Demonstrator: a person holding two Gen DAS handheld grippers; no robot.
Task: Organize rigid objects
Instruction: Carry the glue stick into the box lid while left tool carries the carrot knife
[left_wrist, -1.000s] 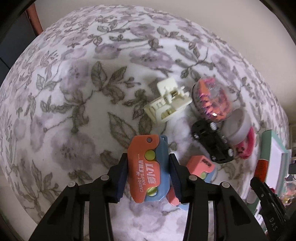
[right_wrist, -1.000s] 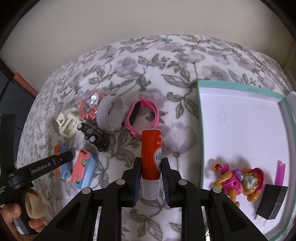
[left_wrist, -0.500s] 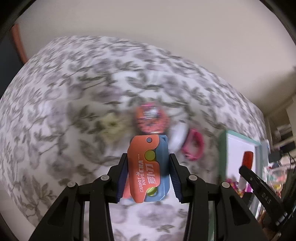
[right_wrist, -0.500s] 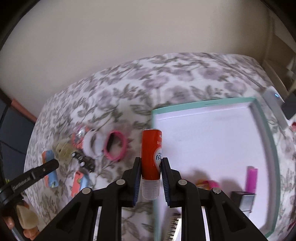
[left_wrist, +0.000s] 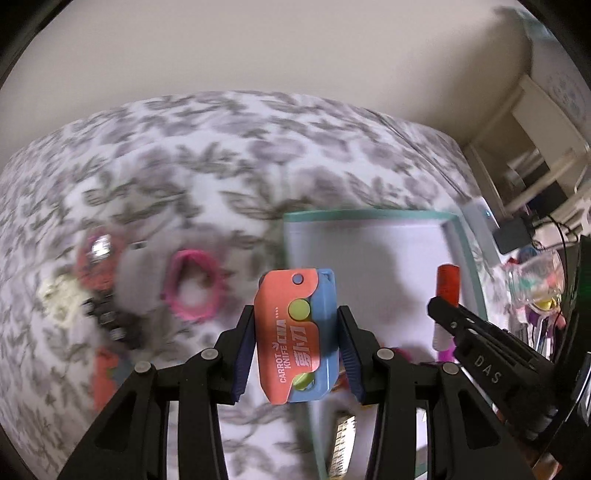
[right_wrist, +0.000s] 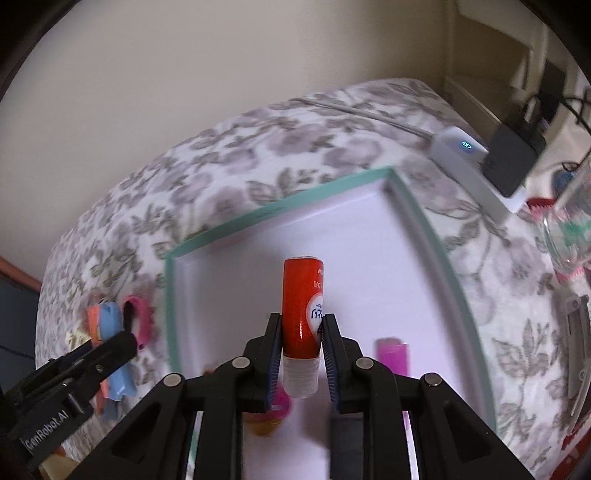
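Note:
My left gripper (left_wrist: 295, 332) is shut on an orange and blue carrot knife toy (left_wrist: 291, 332), held above the left edge of the teal-rimmed white tray (left_wrist: 369, 215). My right gripper (right_wrist: 302, 332) is shut on a red glue stick (right_wrist: 303, 302) and hovers over the inside of the tray (right_wrist: 280, 210). The left wrist view also shows the glue stick (left_wrist: 447, 282) at the right. In the tray lie a pink piece (right_wrist: 393, 356) and a pink and orange toy figure (right_wrist: 269, 413), partly hidden under my right fingers.
On the floral cloth left of the tray lie a pink band (left_wrist: 192, 288), an orange ball (left_wrist: 98, 258), a cream clip (left_wrist: 61, 295), a black toy car (left_wrist: 110, 321) and a second carrot knife (left_wrist: 105, 373), all blurred. A white device (right_wrist: 461, 147), black adapter (right_wrist: 513, 158) and clear cup (right_wrist: 569, 229) stand right of the tray.
Both grippers have swung right, away from the pile of small things and over to the tray, each still holding its object. The views are blurred by the motion.

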